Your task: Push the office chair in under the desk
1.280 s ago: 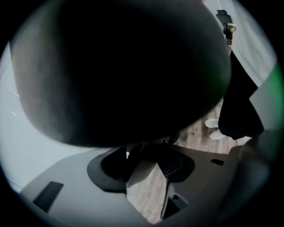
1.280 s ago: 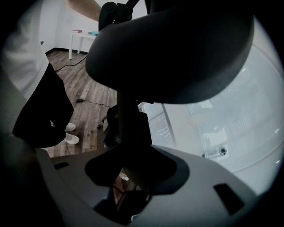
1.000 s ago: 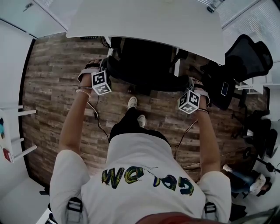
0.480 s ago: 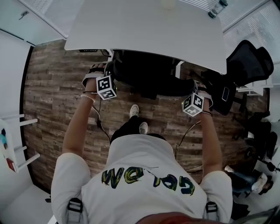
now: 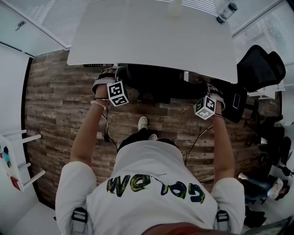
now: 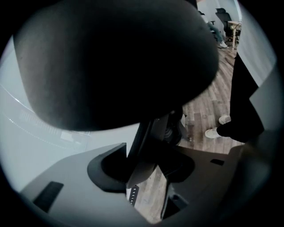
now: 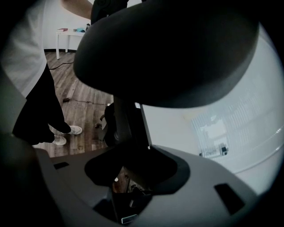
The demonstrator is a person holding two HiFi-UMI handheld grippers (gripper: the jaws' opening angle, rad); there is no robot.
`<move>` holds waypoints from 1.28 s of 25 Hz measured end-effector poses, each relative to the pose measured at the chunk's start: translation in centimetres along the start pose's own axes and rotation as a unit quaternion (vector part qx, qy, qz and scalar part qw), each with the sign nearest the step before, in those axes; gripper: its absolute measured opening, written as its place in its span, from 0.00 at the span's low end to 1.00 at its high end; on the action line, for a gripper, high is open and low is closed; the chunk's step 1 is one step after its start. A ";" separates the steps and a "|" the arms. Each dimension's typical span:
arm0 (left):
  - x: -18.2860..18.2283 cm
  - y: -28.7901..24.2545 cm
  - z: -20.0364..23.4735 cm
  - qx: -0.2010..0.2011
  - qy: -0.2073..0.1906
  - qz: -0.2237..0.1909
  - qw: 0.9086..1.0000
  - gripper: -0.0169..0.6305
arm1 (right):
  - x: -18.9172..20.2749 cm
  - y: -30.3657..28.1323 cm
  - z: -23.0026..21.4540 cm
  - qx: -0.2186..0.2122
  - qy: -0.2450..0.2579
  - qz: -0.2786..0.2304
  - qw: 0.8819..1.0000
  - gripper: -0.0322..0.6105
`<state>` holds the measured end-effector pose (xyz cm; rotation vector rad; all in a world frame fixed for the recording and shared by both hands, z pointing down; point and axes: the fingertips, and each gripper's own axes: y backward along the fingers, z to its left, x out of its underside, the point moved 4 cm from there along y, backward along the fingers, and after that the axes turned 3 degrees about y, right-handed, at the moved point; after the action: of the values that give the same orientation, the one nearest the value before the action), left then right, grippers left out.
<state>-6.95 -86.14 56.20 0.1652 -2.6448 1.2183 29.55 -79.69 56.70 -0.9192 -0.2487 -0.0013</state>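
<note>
The black office chair (image 5: 156, 83) stands at the near edge of the white desk (image 5: 151, 36), its seat largely hidden under the top. My left gripper (image 5: 109, 78) is at the chair's left armrest and my right gripper (image 5: 212, 92) at its right one. In the left gripper view the armrest pad (image 6: 111, 62) fills the top, and its post (image 6: 146, 146) runs down between the jaws of the left gripper (image 6: 148, 166), which grip it. The right gripper view shows the same: a pad (image 7: 168, 48) above, a post (image 7: 126, 124) held in the right gripper (image 7: 133, 170).
A second black chair (image 5: 259, 64) stands right of the desk. A bottle (image 5: 227, 12) and a cup (image 5: 175, 7) sit at the desk's far edge. A small white table (image 5: 14, 160) is at the left. Cables (image 5: 105, 131) trail on the wood floor by my shoes (image 5: 142, 123).
The chair has slid farther under the desk. Both grippers have moved forward with it, and I have stepped toward the desk.
</note>
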 end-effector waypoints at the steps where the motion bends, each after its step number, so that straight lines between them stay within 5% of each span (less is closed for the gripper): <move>1: 0.0 -0.3 0.3 0.000 0.000 -0.001 1.000 0.36 | 0.0 -0.3 -0.3 0.002 -0.001 0.001 1.000 0.34; 32: -1.6 -3.4 3.3 -0.003 0.012 0.019 1.000 0.36 | 1.3 -3.8 -5.5 0.006 0.029 -0.013 0.999 0.34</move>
<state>-5.25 -90.83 56.21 0.1008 -2.6427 1.2161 31.58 -86.18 56.80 -0.9031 -0.2066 -0.0500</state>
